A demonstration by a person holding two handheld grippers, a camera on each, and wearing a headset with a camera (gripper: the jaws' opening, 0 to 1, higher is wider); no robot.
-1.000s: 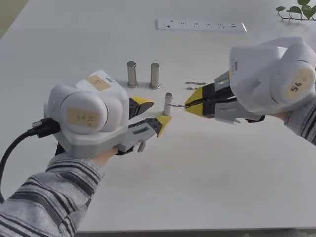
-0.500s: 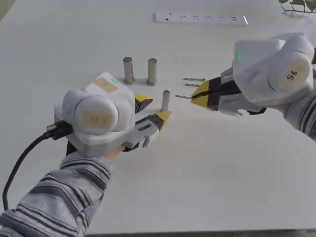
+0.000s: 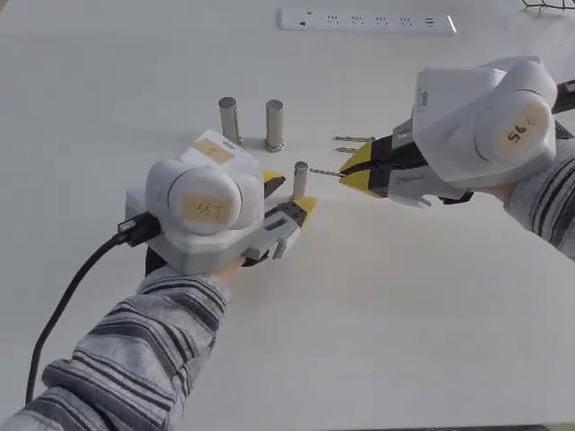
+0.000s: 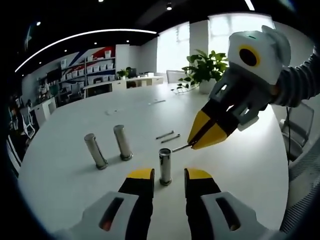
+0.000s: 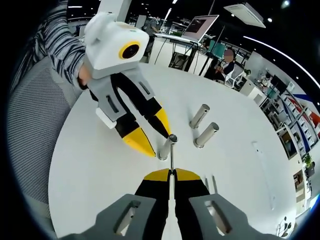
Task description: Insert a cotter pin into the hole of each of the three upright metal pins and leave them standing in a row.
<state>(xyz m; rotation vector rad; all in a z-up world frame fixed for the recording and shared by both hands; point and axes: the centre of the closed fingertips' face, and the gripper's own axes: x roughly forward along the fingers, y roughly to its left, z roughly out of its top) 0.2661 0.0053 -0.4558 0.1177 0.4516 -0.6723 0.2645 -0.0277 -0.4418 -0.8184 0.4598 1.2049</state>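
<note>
upright pins (image 3: 275,124): satin metal | cotter pin (image 3: 324,171): thin bare metal | table (image 3: 386,314): smooth, matt | sleeve (image 3: 153,341): knit cloth

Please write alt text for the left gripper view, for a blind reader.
The right gripper holds a cotter pin, its tip near the top of an upright metal pin standing between the jaws of the open left gripper. Two more pins stand behind on the white table.

far pins (image 3: 230,119) block behind; near table (image 3: 404,314) open

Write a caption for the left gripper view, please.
Right gripper holds a cotter pin toward the metal pin between left jaws.
</note>
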